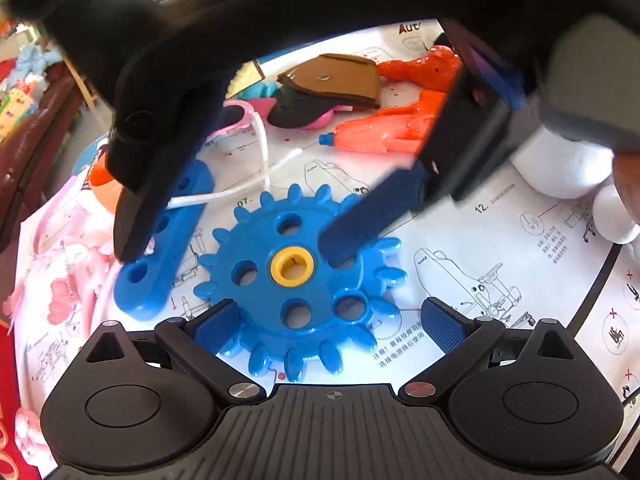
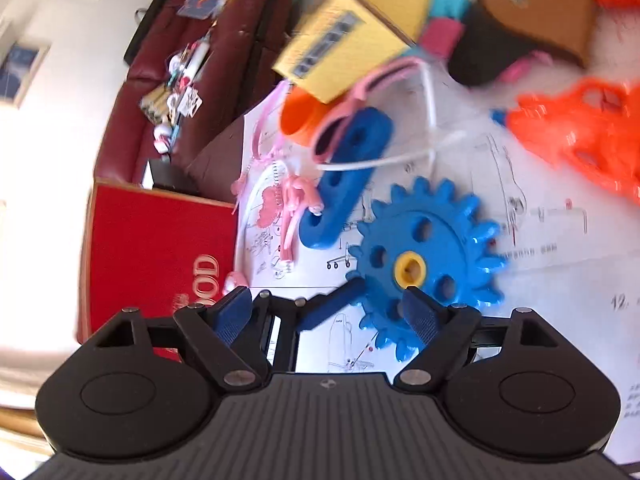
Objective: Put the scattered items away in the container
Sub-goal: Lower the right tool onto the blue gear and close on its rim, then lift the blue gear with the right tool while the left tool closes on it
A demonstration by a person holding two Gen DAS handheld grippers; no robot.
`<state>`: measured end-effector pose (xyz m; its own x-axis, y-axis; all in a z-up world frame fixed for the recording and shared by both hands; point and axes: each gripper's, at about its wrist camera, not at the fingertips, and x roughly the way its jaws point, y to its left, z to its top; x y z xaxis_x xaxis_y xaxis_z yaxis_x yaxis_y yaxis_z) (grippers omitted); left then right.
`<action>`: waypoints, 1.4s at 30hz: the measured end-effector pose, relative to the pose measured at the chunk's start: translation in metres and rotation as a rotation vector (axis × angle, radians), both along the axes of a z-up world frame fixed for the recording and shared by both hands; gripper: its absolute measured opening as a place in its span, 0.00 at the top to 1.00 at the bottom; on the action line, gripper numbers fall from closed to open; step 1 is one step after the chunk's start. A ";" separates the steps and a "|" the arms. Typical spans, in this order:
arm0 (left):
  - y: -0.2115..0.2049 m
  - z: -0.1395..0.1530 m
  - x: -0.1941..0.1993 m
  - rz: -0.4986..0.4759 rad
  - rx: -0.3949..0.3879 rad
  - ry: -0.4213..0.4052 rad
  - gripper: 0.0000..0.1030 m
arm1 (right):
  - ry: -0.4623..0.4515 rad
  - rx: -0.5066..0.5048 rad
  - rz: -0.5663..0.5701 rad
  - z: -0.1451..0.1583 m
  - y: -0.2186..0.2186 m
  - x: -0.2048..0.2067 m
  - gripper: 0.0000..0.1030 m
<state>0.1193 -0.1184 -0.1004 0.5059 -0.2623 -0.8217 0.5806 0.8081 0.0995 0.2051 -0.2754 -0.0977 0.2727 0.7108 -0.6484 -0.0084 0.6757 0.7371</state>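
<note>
While jaws gape | blue gear [image 1: 296,276] between L gripper [image 1: 332,326] pads

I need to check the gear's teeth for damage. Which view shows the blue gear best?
The left wrist view: the blue gear lies sharp and central, though a right gripper finger crosses its rim. The right wrist view shows it blurred and partly behind a finger.

Blue gear [image 1: 298,280] is hemmed by the blue bar [image 1: 160,248] and right tool [image 1: 240,236]; bare paper [image 1: 500,248] opposite.
</note>
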 end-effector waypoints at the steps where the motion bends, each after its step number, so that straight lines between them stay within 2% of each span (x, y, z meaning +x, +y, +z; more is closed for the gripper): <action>1: 0.003 0.000 -0.001 0.004 -0.002 -0.003 0.02 | -0.023 -0.030 -0.002 0.004 0.000 0.000 0.17; 3: 0.009 0.000 -0.003 0.004 -0.005 0.009 0.02 | -0.055 -0.082 -0.025 0.007 -0.006 0.002 0.17; 6: 0.019 0.002 -0.005 -0.005 -0.025 0.036 0.05 | -0.050 -0.144 -0.085 -0.002 -0.025 0.002 0.17; 12: 0.007 0.001 -0.013 -0.011 0.016 -0.031 0.04 | -0.046 -0.184 -0.108 -0.024 -0.042 0.002 0.14; 15: 0.004 0.002 -0.002 -0.026 0.018 -0.039 0.01 | -0.064 -0.146 -0.101 -0.028 -0.041 0.005 0.11; 17: 0.001 -0.005 0.004 -0.051 0.040 -0.010 0.01 | -0.064 -0.126 -0.087 -0.029 -0.041 0.008 0.10; 21: 0.001 -0.006 0.007 -0.075 0.013 -0.005 0.00 | -0.054 -0.072 -0.058 -0.032 -0.031 0.012 0.09; 25: 0.002 -0.010 0.009 -0.062 0.012 -0.013 0.01 | -0.045 -0.074 -0.056 -0.029 -0.026 0.009 0.08; 30: 0.007 -0.012 0.006 -0.038 0.014 -0.027 0.00 | 0.027 0.043 -0.067 -0.030 -0.032 -0.003 0.08; 37: 0.019 -0.004 -0.003 -0.010 0.004 -0.031 0.00 | 0.043 0.183 -0.032 -0.013 -0.025 -0.019 0.09; 39: 0.021 0.001 -0.010 -0.008 -0.011 -0.038 0.06 | 0.039 0.198 -0.007 -0.007 -0.017 -0.024 0.09; 42: 0.026 0.007 -0.020 0.003 -0.030 -0.035 0.20 | 0.029 0.201 0.028 0.002 -0.003 -0.029 0.09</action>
